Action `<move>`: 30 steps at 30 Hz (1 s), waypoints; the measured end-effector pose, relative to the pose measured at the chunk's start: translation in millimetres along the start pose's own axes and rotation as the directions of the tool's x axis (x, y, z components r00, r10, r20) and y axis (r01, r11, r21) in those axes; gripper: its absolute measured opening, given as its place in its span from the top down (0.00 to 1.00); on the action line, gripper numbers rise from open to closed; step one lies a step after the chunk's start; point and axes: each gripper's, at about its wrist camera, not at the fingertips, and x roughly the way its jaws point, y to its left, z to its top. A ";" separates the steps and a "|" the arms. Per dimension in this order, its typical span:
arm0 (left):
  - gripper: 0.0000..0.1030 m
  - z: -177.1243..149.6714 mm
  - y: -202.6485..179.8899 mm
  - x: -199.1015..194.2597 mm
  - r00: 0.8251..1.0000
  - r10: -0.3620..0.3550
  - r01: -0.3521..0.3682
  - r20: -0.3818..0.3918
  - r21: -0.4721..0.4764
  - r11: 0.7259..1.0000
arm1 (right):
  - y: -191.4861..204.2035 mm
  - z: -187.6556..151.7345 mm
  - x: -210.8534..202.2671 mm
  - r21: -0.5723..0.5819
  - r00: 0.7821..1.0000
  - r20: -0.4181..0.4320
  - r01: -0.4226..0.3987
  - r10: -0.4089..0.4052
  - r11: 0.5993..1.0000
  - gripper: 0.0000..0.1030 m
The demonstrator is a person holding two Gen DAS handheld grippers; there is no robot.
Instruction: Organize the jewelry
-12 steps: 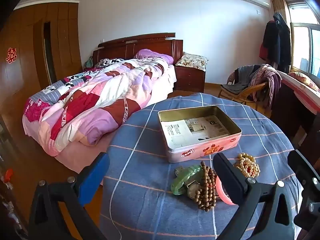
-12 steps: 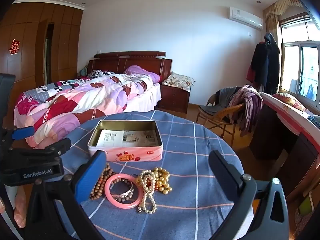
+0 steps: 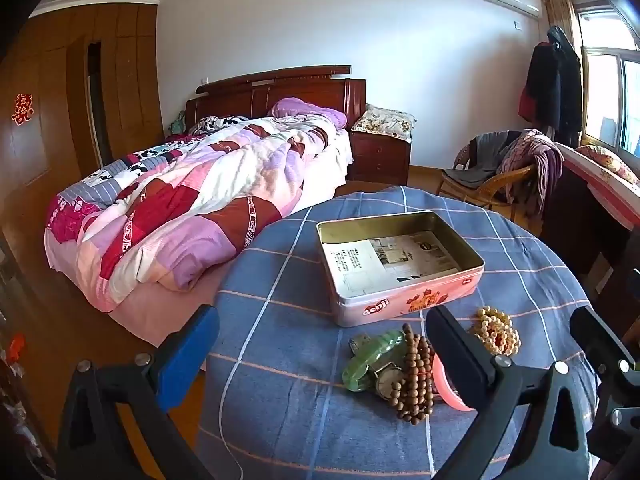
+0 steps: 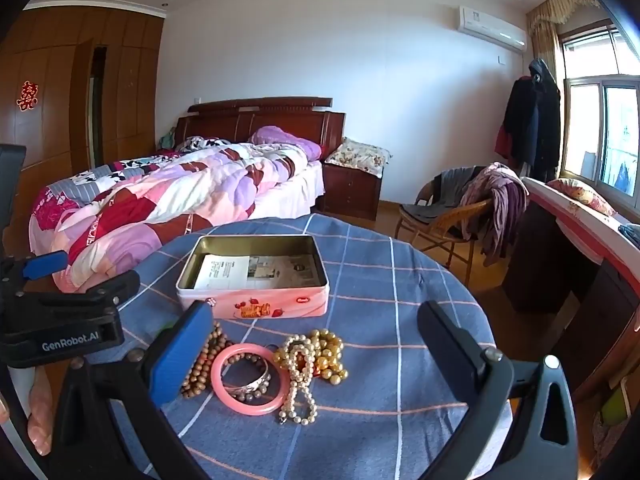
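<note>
Unmade bed (image 4: 168,196), draped wicker chair (image 4: 452,216)

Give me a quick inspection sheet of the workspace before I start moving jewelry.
Surface: round table in blue checked cloth.
Job's things: open pink tin, paper-lined, no jewelry inside; in front of it lie a pink bangle, wooden bead strand, pearl strand, gold beads, green bangle.
Clutter: nothing seen.
Grippers: left gripper open, empty; right gripper open, empty, over the pile.
Cables: thin white cord at the table's near edge.
Surroundings: bed, rattan chair.
</note>
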 end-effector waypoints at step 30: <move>0.01 -3.2 -8.5 -0.7 1.000 0.007 -0.007 0.003 0.029 1.000 | -0.6 -3.9 4.1 0.015 0.999 -0.035 -0.011 0.012 1.000 0.00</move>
